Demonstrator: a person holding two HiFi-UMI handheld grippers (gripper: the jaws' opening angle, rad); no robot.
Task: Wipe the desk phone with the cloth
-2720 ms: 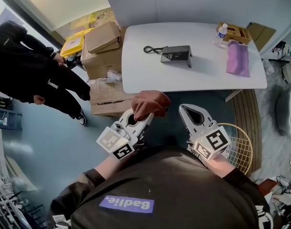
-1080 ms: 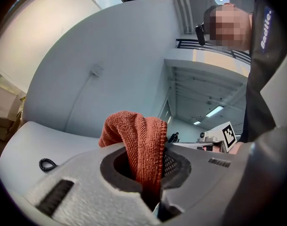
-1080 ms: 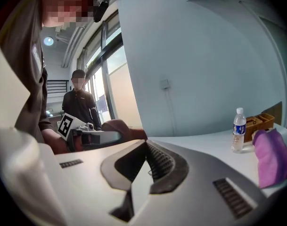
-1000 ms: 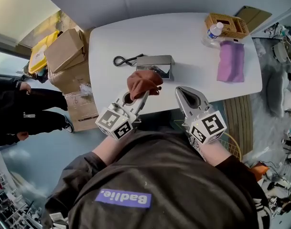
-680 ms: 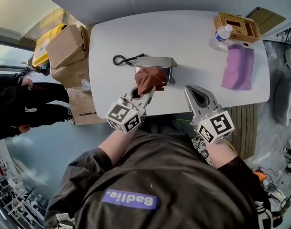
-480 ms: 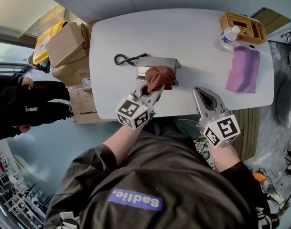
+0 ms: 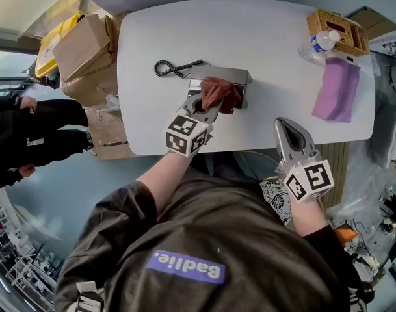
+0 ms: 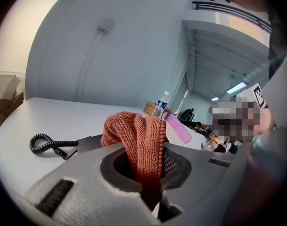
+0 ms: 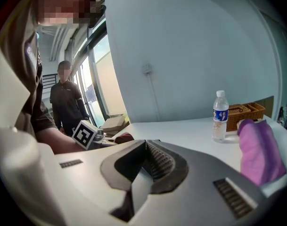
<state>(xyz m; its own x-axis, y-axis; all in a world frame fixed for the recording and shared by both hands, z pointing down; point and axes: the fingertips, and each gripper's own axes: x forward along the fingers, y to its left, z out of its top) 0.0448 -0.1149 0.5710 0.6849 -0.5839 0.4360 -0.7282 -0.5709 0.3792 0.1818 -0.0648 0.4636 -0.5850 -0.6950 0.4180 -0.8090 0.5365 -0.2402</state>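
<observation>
Cloth at the phone, ready to wipe

Left gripper point(image 7: 207, 109) is clamped on the cloth point(image 7: 218, 93), which bunches ahead of it against the phone point(image 7: 233, 75) for rubbing. Right gripper point(image 7: 287, 127), closed and empty, hangs spare alongside.

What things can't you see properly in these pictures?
- Buttons of the desk phone, head view: the brown cloth and left gripper cover them.
- Most of the phone, left gripper view: behind that gripper's jaws and the cloth.
- Print on the water bottle, right gripper view: too small to read.
</observation>
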